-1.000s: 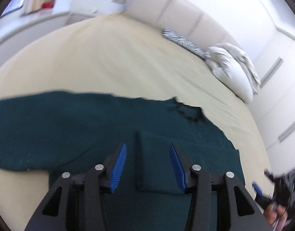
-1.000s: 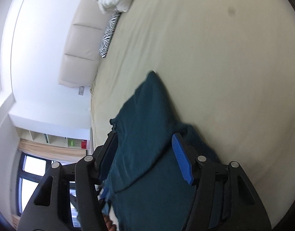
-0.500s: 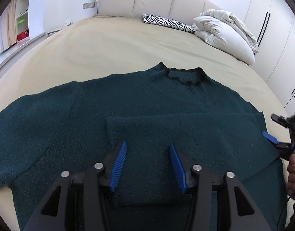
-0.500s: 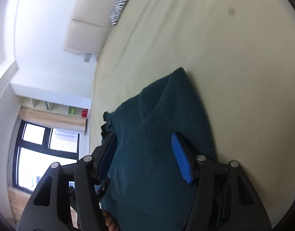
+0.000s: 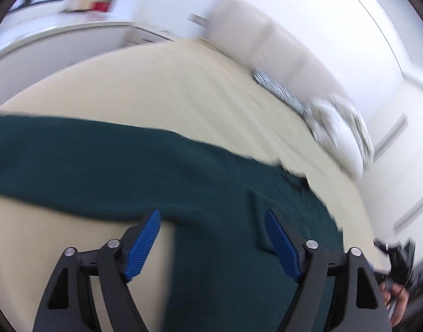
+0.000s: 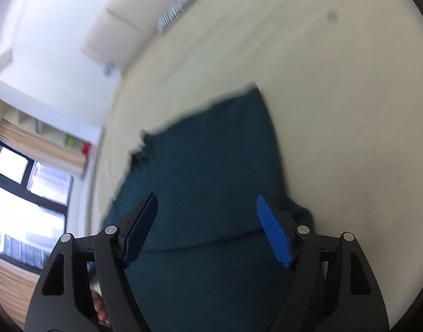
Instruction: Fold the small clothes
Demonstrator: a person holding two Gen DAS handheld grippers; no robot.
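Left wrist view, blurred with motion, has a dark teal sweater [image 5: 217,193] spread flat on a cream bed [image 5: 161,91], one long sleeve running off to the left of the picture, the dark neckline toward the right, and a folded panel of the same knit lying on the body just ahead of the tool. The left gripper [image 5: 211,225] is pitched downward over the near part of the sweater and rolled a little, so that its left blue pad [image 5: 142,244] sits over bare sheet beside the sweater's edge while the other pad is over the knit near the fold. Its jaws are opening and stand wide apart; the fabric lies beneath the gap and neither pad presses on it, so nothing is held. At the lower right edge of that view a hand [image 5: 396,301] grips a dark handle, only partly seen. From the right wrist view, the right gripper [image 6: 207,210] likewise slopes down over the sweater [image 6: 208,166], whose right-hand side is doubled over into a straight edge on the sheet [image 6: 336,110]. Its jaws too are opening, well spread, with the knit lying under and between the pads but not pinched by either. A bit of a hand shows low at the left, behind the tool's black frame. Beyond the bed lie a padded headboard [image 5: 266,38], a zebra-striped cushion [image 5: 277,91], white pillows [image 5: 341,132], and a window [image 6: 20,191] at the left of the right wrist view.
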